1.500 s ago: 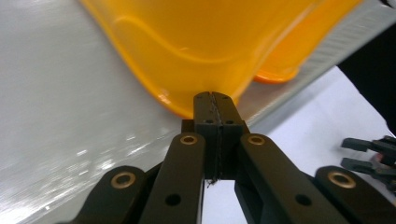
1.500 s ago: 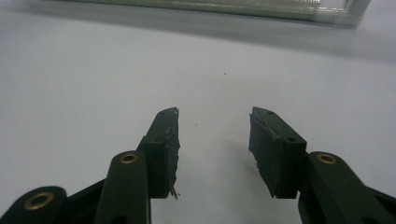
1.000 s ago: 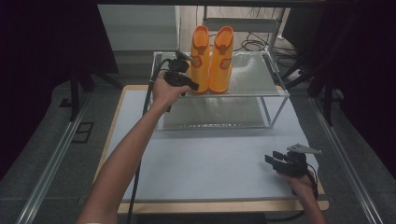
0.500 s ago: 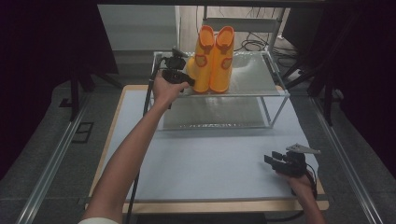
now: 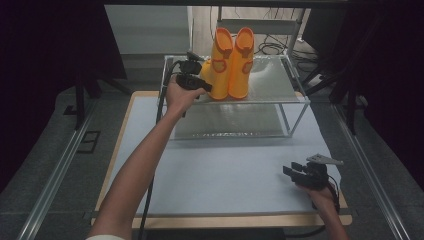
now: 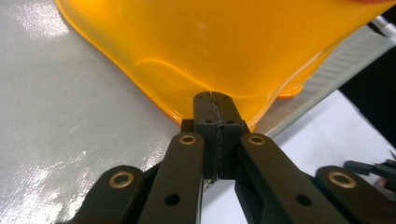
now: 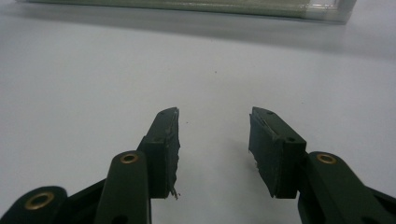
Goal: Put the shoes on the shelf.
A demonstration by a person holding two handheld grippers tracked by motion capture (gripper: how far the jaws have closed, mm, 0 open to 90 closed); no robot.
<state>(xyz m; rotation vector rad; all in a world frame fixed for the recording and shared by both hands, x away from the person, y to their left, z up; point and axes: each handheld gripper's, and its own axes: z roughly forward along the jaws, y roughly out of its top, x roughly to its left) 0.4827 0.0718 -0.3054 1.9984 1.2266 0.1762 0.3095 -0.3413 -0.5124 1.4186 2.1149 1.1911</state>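
So the 2 boots (image 5: 231, 62) stand paired on the shelf (image 5: 272, 85) at upper centre, the left gripper (image 5: 194, 82) pressed shut and empty against the left boot's toe, the right gripper (image 5: 299, 174) half open and empty at lower right.

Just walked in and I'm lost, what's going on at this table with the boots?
A person works with a gripper in each hand. The left gripper is up at the shelf, jaws shut, its tips against the sole edge of the nearer of two orange boots standing side by side on top. It looks to be nudging that boot rather than holding it. The right gripper rests open and empty on the table, near its front right corner.
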